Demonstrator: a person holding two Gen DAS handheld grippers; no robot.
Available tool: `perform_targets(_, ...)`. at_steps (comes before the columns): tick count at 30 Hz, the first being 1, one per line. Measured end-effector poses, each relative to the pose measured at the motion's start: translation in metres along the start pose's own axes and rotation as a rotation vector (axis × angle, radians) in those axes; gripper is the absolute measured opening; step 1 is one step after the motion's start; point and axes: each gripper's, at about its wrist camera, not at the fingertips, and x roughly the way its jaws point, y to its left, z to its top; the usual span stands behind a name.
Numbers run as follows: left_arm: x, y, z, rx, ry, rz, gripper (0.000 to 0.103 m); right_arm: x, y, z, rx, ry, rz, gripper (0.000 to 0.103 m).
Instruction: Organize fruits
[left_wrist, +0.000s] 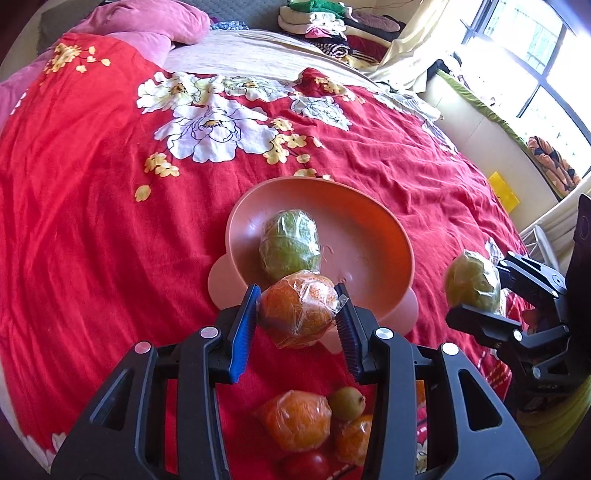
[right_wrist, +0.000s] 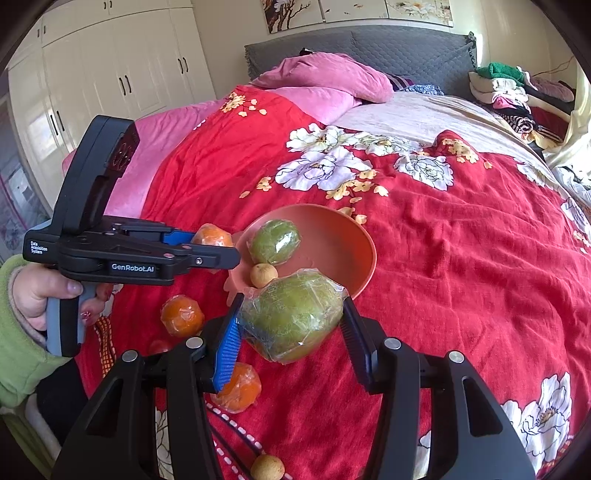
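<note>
A pink bowl (left_wrist: 373, 236) rests on the red flowered bedspread, and one plastic-wrapped green fruit (left_wrist: 290, 243) lies in it. My left gripper (left_wrist: 300, 308) is shut on a wrapped orange (left_wrist: 299, 310), held over the bowl's near rim. My right gripper (right_wrist: 291, 321) is shut on a second wrapped green fruit (right_wrist: 295, 317), just short of the bowl (right_wrist: 332, 236). In the left wrist view that gripper (left_wrist: 476, 291) and its green fruit (left_wrist: 471, 280) hang to the right of the bowl. The right wrist view has the left gripper (right_wrist: 214, 245) at the bowl's left edge with the orange (right_wrist: 212, 236).
More wrapped oranges (left_wrist: 299, 421), a small pear-like fruit (left_wrist: 347, 402) and a red fruit (left_wrist: 308, 465) lie on the bedspread near me. A small tan fruit (right_wrist: 263, 274) sits by the bowl's rim, another (right_wrist: 267, 467) lower down. Pink pillows (right_wrist: 325, 79) and folded clothes (right_wrist: 509, 92) lie at the bed's head.
</note>
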Motion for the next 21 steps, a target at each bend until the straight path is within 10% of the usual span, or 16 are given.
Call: perform_targets(21,0.030,0.005,0.018,0.014,0.030,0.010,0.033,0.013,-0.007,0.004,0.006,0.008,-0.002,0.049)
